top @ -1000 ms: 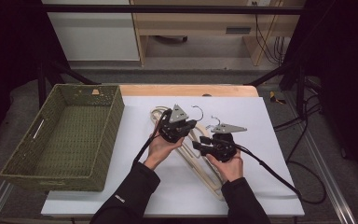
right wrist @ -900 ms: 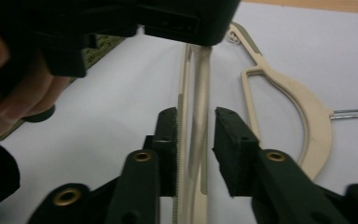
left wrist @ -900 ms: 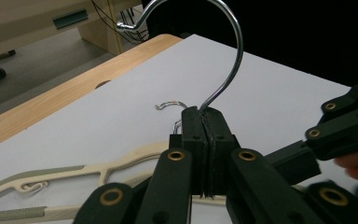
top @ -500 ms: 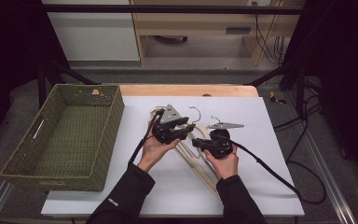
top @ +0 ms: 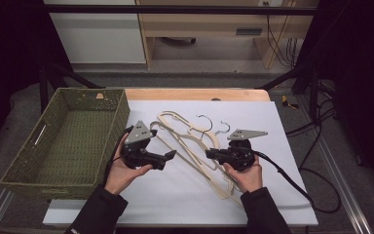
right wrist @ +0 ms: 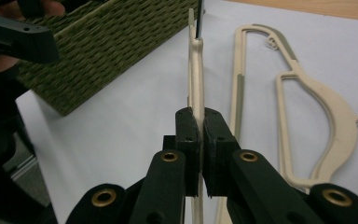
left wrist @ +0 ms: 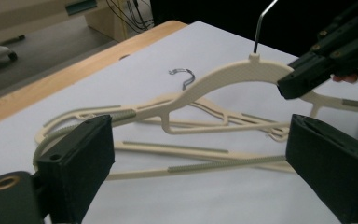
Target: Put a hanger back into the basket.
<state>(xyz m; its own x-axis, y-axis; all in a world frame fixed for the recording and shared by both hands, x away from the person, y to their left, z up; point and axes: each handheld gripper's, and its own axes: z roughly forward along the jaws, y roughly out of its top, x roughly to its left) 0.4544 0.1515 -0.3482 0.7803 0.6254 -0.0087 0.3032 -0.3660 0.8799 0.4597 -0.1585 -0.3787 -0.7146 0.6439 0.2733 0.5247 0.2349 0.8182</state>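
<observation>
Now one cream hanger [right wrist: 196, 84] is pinched by the right gripper [top: 213, 155]; the left gripper [top: 171, 156] has just been opened and is empty. Next, a lift toward the basket [top: 39, 168] is likely needed.

Black jaws on the right gripper [right wrist: 199, 135], brass-coloured rivets glinting below them, and clamped between them a cream hanger [right wrist: 195, 70] with a grey ribbed strip. Just right of those jaws lies a second cream hanger [right wrist: 317, 93], same grey strips. Up to their left, the olive-green woven basket [right wrist: 116, 42]. The left gripper [top: 168, 157] is black with a grey plate on top. White table sheet [top: 282, 141], pale wood edge beyond.
</observation>
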